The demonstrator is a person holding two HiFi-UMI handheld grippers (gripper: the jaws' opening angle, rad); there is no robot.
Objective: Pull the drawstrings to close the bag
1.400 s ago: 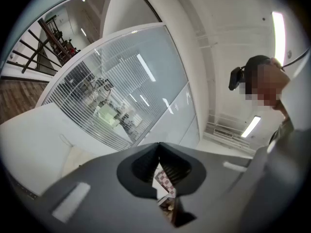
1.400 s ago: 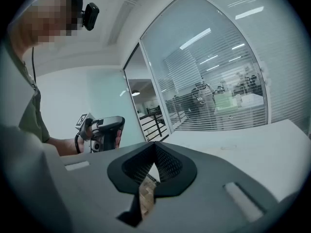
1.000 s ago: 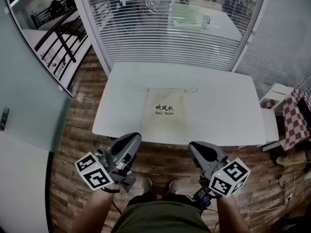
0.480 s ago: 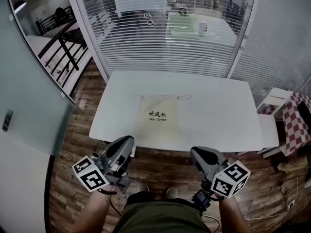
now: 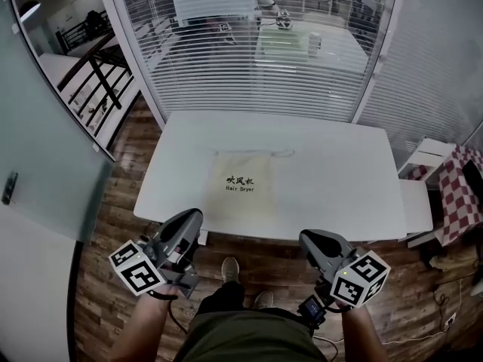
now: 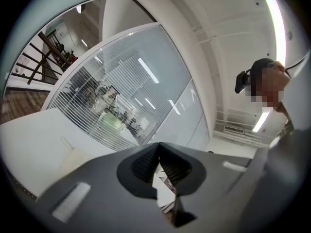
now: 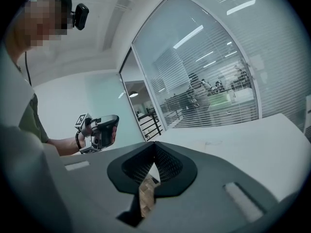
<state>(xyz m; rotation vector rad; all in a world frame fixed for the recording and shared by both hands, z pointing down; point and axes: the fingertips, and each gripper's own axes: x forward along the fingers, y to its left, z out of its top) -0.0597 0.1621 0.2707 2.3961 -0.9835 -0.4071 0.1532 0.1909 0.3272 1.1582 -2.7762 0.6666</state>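
Observation:
A cream drawstring bag (image 5: 240, 187) with dark print lies flat on the white table (image 5: 339, 179), its mouth at the far end. Its thin drawstrings (image 5: 281, 153) trail out along that far edge. My left gripper (image 5: 193, 217) and right gripper (image 5: 308, 238) hang in the air short of the table's near edge, over the wooden floor, well apart from the bag. In each gripper view the jaws meet at the tips with nothing between them. The left gripper view shows the bag (image 6: 73, 154) faintly at lower left. From the right gripper view, the left gripper (image 7: 99, 132) appears in a hand.
A glass wall with white blinds (image 5: 256, 59) stands right behind the table. A glass partition (image 5: 38, 164) is at the left. At the right stand a low white bench (image 5: 416, 202) and a red checked cloth (image 5: 460, 191). My feet (image 5: 230, 270) are on the wood floor.
The table and bag have slid lower in the head view and look nearer. Both grippers stay shut and low, short of the table's near edge.

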